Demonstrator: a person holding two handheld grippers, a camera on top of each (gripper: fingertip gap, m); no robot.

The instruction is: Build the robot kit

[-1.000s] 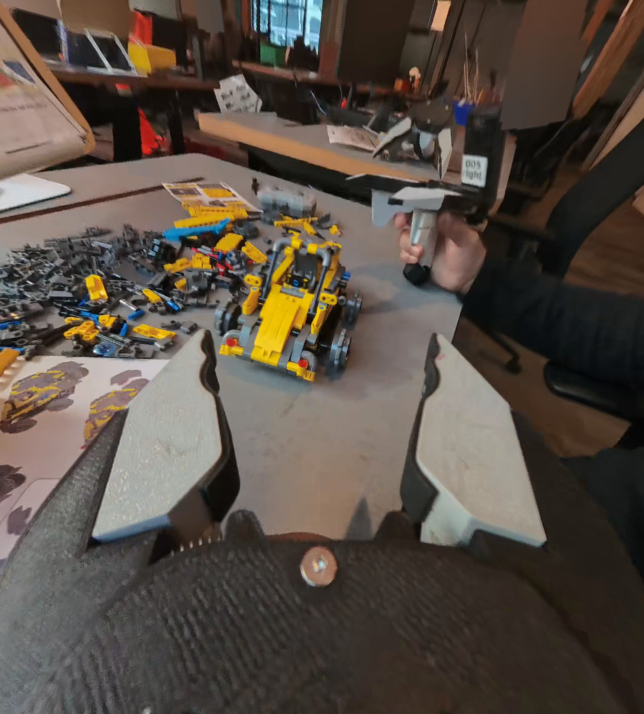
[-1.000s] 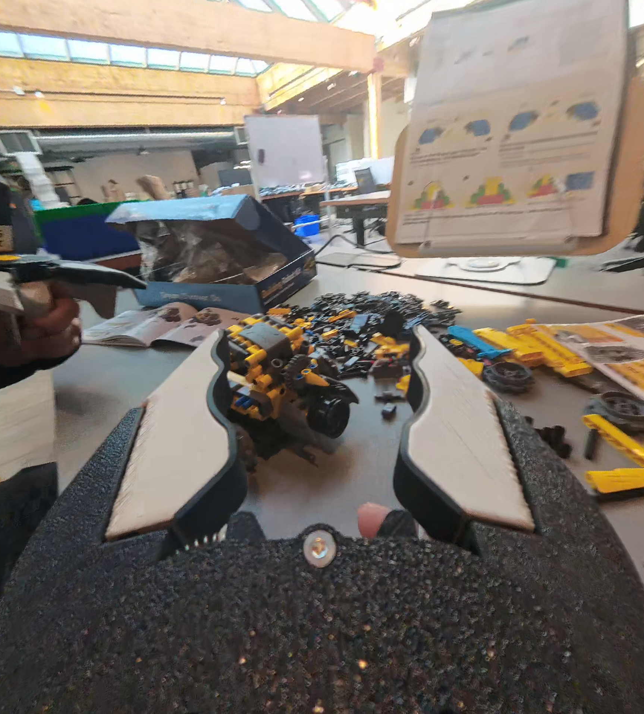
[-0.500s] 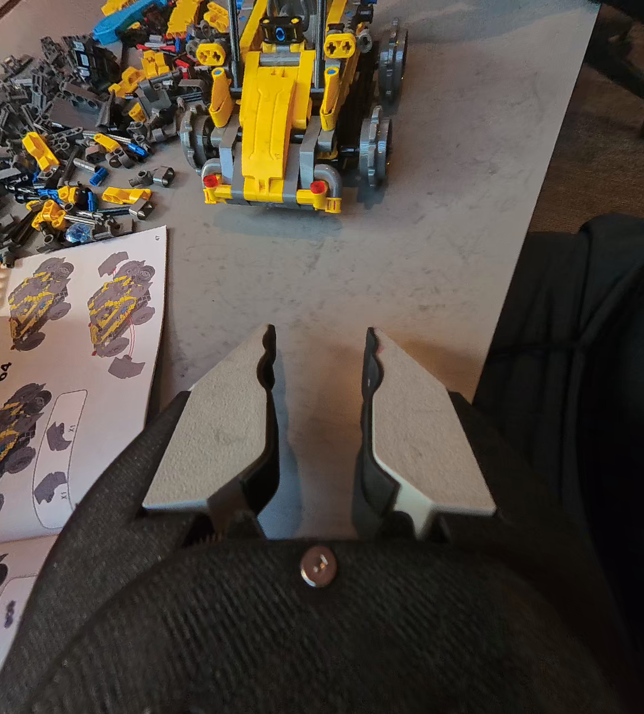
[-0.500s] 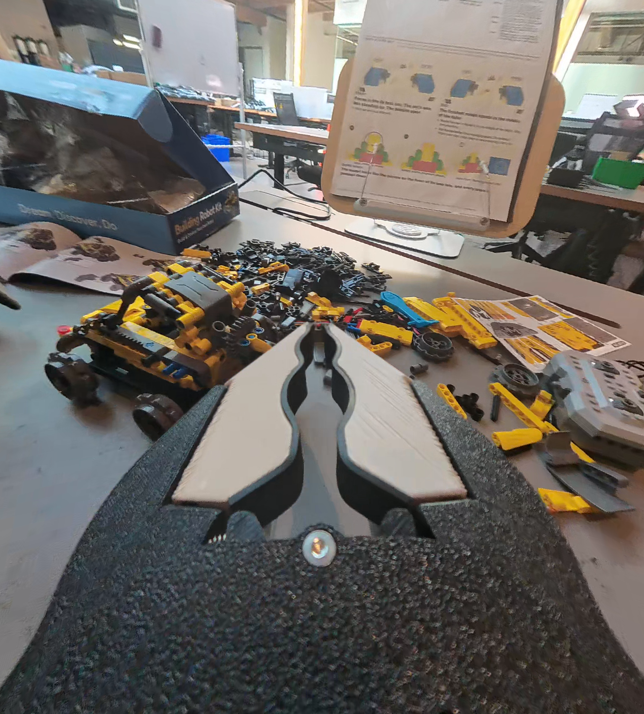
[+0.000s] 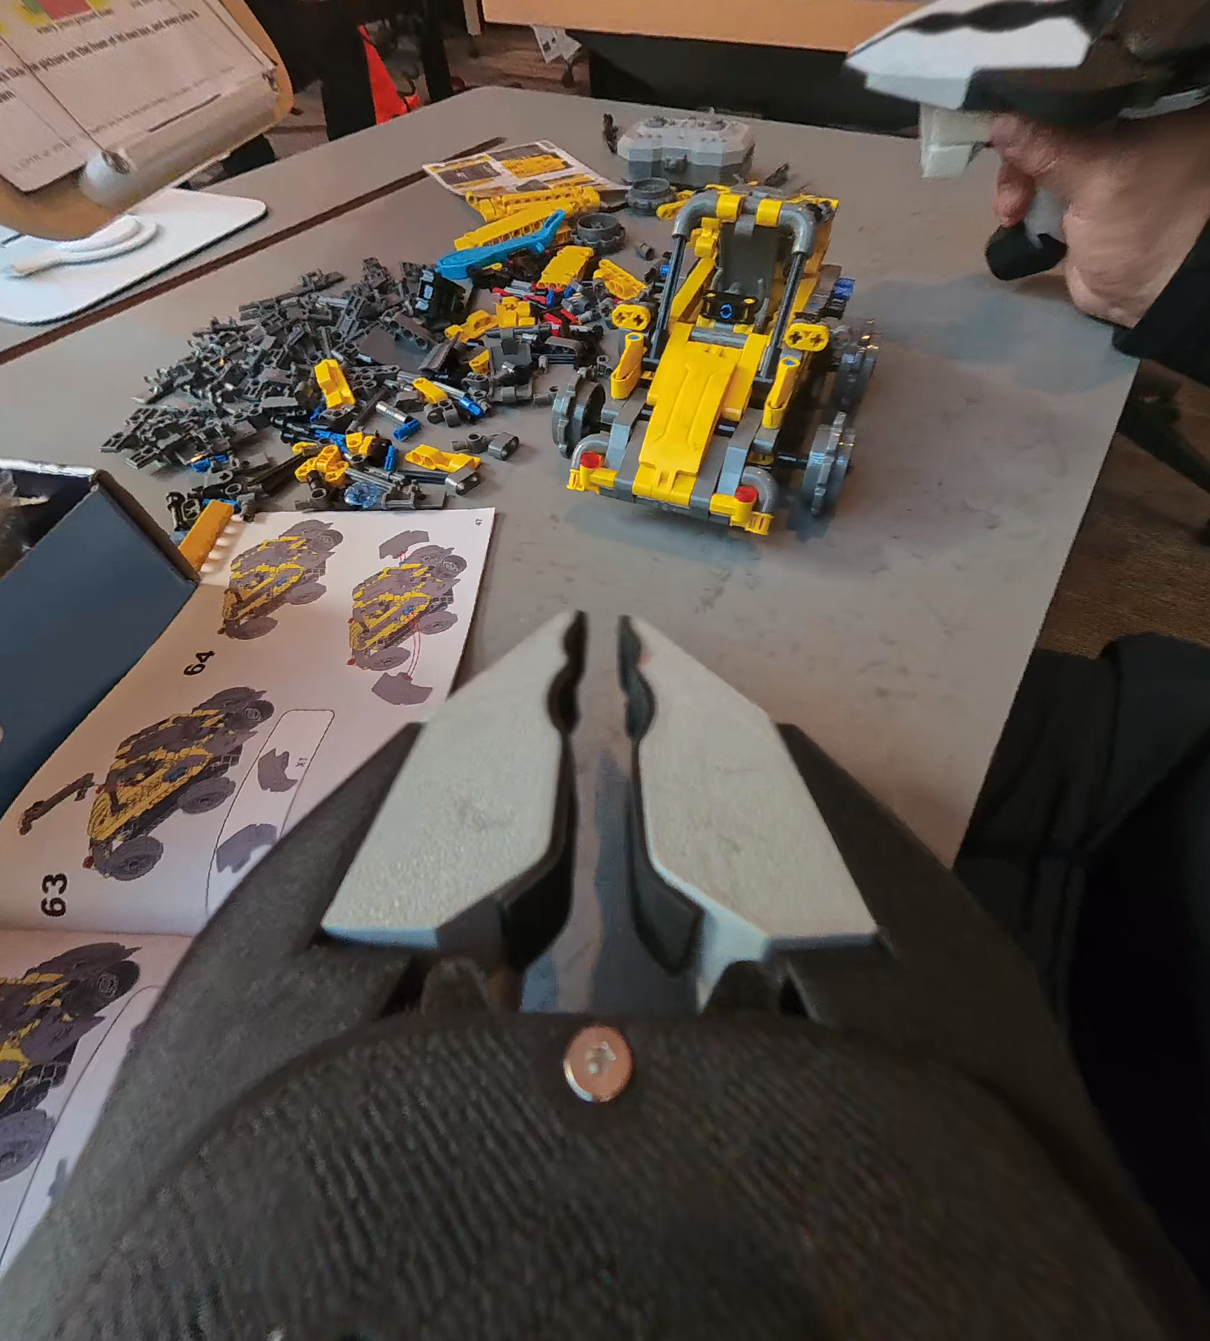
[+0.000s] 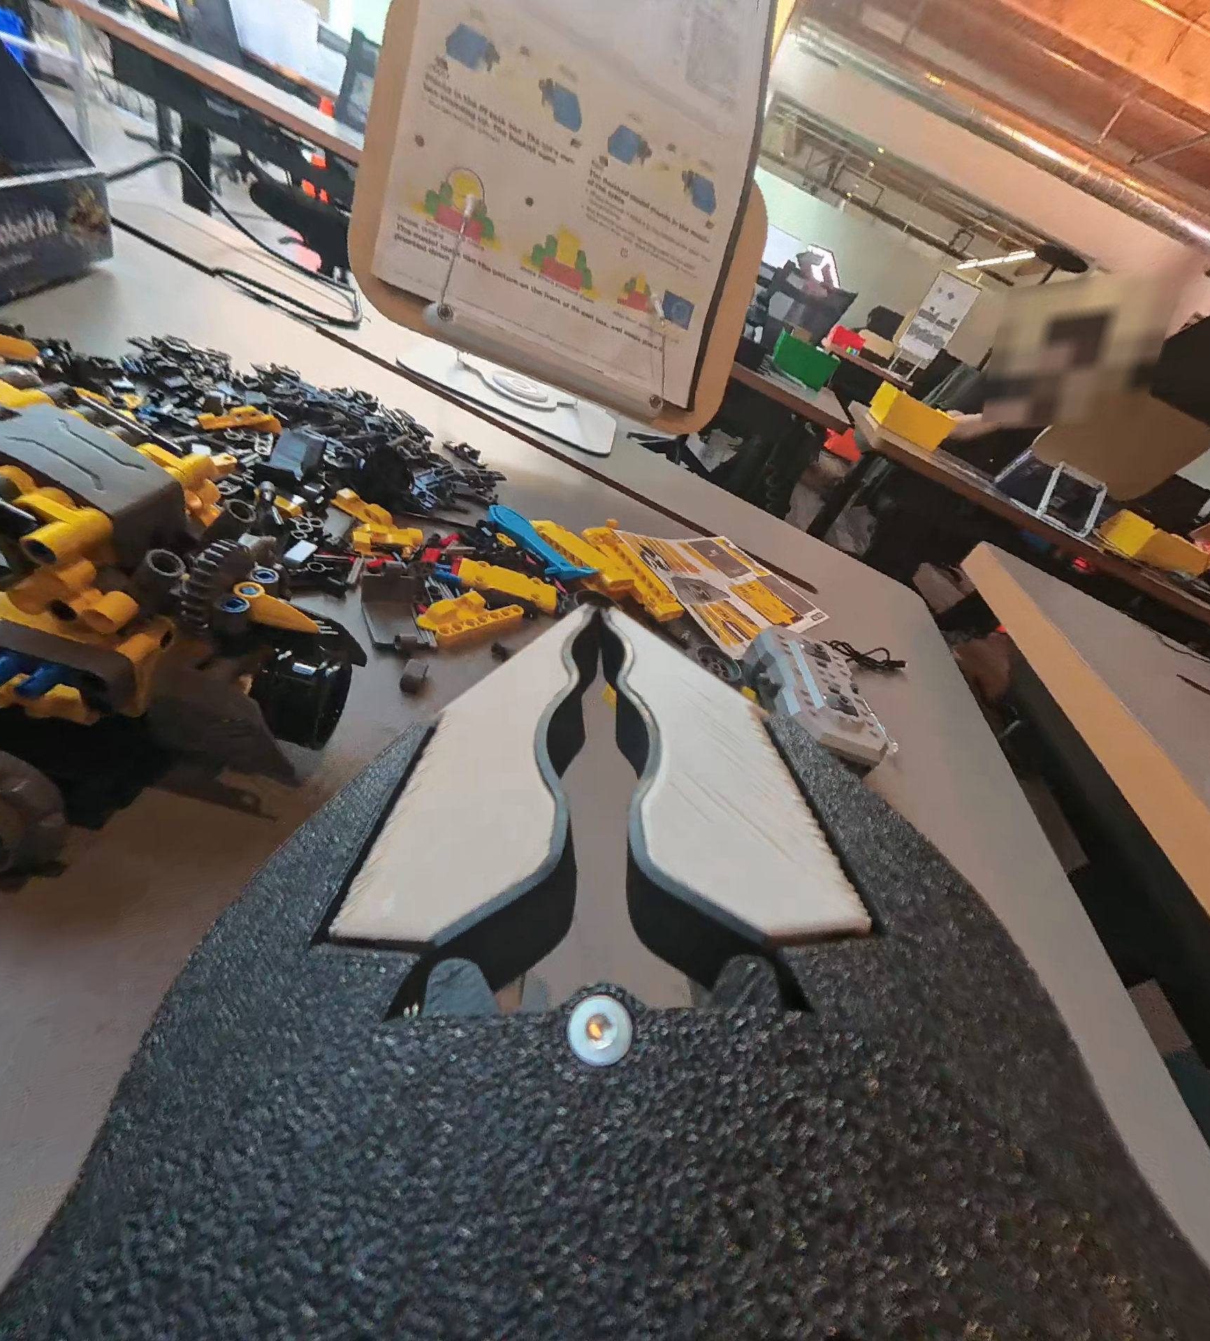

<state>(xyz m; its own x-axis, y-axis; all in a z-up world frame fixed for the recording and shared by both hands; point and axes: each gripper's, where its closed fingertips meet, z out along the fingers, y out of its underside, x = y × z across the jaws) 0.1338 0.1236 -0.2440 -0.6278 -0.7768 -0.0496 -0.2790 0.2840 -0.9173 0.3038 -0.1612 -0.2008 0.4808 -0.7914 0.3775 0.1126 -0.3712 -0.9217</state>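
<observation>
A yellow and grey brick-built vehicle (image 5: 711, 384) stands on the grey table (image 5: 878, 653); it also shows at the left of the right wrist view (image 6: 79, 573). A pile of loose black, yellow and blue parts (image 5: 341, 377) lies left of it. My left gripper (image 5: 596, 625) is shut and empty above bare table, in front of the vehicle and beside an open instruction booklet (image 5: 225, 696). My right gripper (image 6: 596, 613) is shut and empty, low over the table right of the vehicle, its tips near yellow beams (image 6: 471, 617). It shows far off in the left wrist view (image 5: 987, 51), held by a hand (image 5: 1110, 210).
A grey control hub (image 6: 816, 700) and a sticker sheet (image 6: 725, 588) lie near the table's far right corner. A dark blue box (image 5: 43, 653) stands at the left. A wooden stand with an instruction sheet (image 6: 558, 189) is on the adjoining table. The table edge (image 5: 1023, 689) is at the right. Tip to tip, the grippers are about 35 cm apart.
Both grippers closed from wide open to shut. The left view tipped down, then back up. The right gripper swung right, away from the vehicle.
</observation>
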